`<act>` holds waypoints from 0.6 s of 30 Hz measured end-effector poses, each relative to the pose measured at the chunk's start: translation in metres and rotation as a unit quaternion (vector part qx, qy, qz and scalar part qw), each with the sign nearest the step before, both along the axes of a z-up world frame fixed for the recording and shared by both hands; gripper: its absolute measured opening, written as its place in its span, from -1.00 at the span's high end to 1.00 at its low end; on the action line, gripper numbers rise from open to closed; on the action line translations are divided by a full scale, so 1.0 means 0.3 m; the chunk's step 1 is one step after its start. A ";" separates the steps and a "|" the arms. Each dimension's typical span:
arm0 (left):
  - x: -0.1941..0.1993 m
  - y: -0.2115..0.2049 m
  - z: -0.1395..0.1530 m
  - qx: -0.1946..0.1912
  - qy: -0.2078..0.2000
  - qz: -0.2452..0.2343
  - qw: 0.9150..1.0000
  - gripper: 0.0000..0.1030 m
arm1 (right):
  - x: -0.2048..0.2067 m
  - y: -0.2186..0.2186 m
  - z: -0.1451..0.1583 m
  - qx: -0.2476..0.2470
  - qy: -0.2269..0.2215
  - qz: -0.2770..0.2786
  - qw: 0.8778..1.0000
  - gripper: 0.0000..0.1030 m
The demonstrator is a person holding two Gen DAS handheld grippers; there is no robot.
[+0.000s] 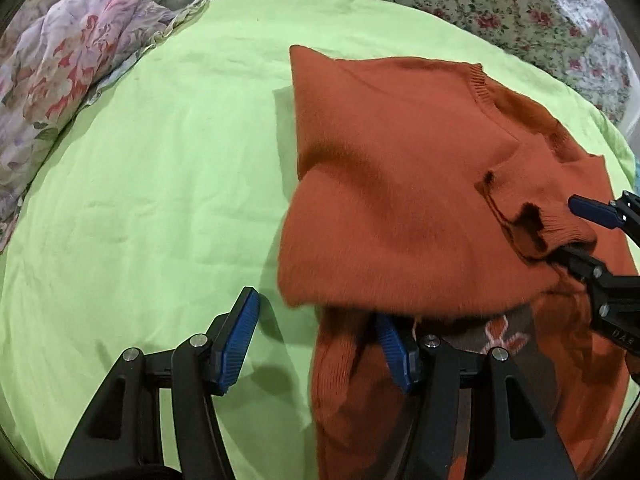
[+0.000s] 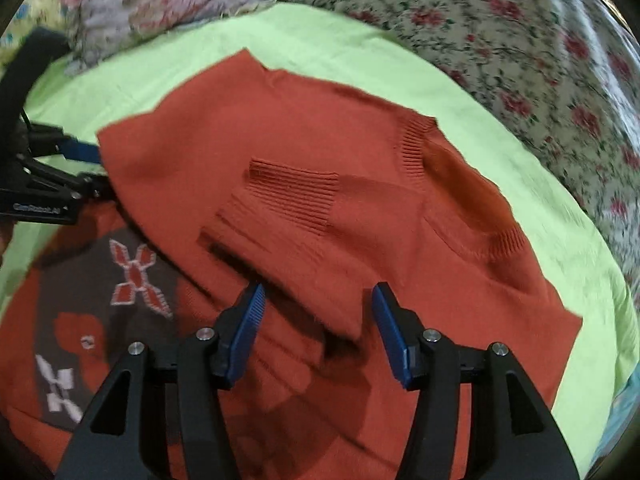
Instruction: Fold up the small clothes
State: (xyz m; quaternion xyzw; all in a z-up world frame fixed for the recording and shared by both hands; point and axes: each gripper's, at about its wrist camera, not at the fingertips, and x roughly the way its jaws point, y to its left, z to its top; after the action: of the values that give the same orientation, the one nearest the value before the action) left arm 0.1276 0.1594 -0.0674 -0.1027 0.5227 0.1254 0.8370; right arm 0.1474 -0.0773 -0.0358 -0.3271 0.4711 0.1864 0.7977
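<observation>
left wrist view: my left gripper is spread wide at the near edge of the rust-orange sweater lying half folded on the green sheet. right wrist view: my right gripper gapes wide over a ribbed cuff; a brown patterned panel shows.

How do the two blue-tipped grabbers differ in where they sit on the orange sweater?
The left gripper straddles the edge of the sweater, one finger over the green sheet, one under the fold; the right gripper sits wholly over the sweater, its sleeve between the jaws. Both have open jaws and blue pads.
</observation>
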 end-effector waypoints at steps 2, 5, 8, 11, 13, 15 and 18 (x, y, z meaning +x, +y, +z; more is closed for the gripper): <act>0.017 0.008 0.010 -0.005 -0.005 0.014 1.000 -0.14 | 0.031 -0.005 0.003 0.012 -0.001 -0.013 1.000 0.58; 0.037 0.013 0.022 -0.010 -0.009 0.027 1.000 -0.14 | 0.085 -0.066 0.072 0.071 -0.003 -0.077 0.994 0.86; 0.061 0.005 0.033 -0.008 -0.012 0.028 1.000 -0.13 | 0.110 -0.213 0.172 0.162 -0.012 -0.166 0.973 0.90; 0.065 -0.003 0.030 -0.002 -0.009 0.029 1.000 -0.13 | 0.102 -0.432 0.235 0.259 -0.021 -0.275 0.926 0.90; 0.068 -0.007 0.026 -0.006 -0.006 0.033 0.999 -0.14 | 0.072 -0.569 0.229 0.284 -0.028 -0.347 0.894 0.90; 0.076 -0.019 0.025 -0.007 -0.006 0.034 0.999 -0.14 | 0.054 -0.658 0.195 0.288 -0.017 -0.386 0.876 0.90; 0.080 -0.025 0.020 -0.002 -0.003 0.037 0.999 -0.14 | 0.031 -0.718 0.145 0.304 0.006 -0.411 0.859 0.90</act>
State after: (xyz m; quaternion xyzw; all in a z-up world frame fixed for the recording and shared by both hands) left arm 0.1517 0.1519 -0.0613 -0.1240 0.5166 0.1550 0.8329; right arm 0.1567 -0.2926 0.0078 0.1566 0.4872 -0.0227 0.8588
